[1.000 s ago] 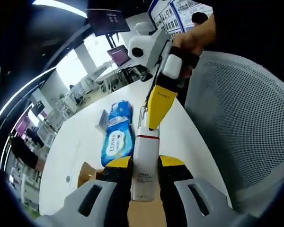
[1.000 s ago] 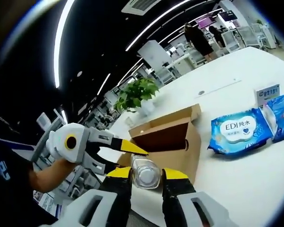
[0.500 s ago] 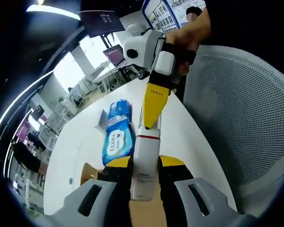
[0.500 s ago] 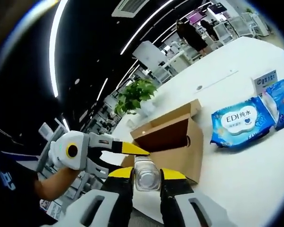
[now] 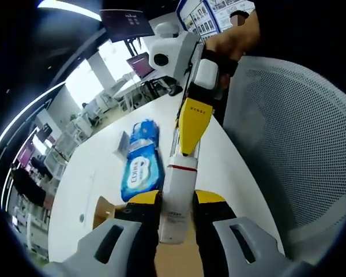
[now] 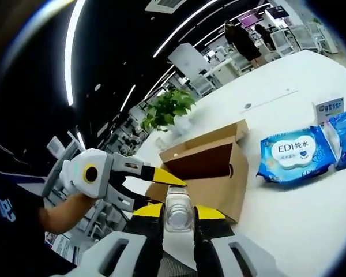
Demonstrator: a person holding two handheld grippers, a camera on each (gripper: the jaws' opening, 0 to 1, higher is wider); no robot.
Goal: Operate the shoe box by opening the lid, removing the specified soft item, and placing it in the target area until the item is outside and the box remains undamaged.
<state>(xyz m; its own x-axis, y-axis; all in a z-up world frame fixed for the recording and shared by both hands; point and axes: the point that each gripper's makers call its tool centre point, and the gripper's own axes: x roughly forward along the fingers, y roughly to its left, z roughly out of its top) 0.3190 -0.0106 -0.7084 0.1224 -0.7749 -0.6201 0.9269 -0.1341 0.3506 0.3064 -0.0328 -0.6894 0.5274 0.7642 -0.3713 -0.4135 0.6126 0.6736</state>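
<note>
A white bottle (image 5: 177,196) with a red band and a clear cap is held between both grippers above the white table (image 5: 86,184). My left gripper (image 5: 176,199) is shut on its lower body. From above, the right gripper (image 5: 185,151) reaches down, yellow jaws on the cap end. In the right gripper view my right gripper (image 6: 177,209) is shut on the bottle's clear end (image 6: 177,209), and the left gripper (image 6: 172,183) comes in from the left. Behind stands the open cardboard shoe box (image 6: 205,173), flaps up; its corner (image 5: 104,210) shows low left.
Two blue wet-wipe packs (image 6: 294,154) (image 6: 345,134) and a small sign card (image 6: 327,108) lie on the table right of the box. A white mesh chair (image 5: 294,144) stands close on the right. A potted plant (image 6: 167,109) sits behind the box.
Both grippers stay shut on the bottle; the views have only shifted slightly with the hands. The box and wipes have not moved.
</note>
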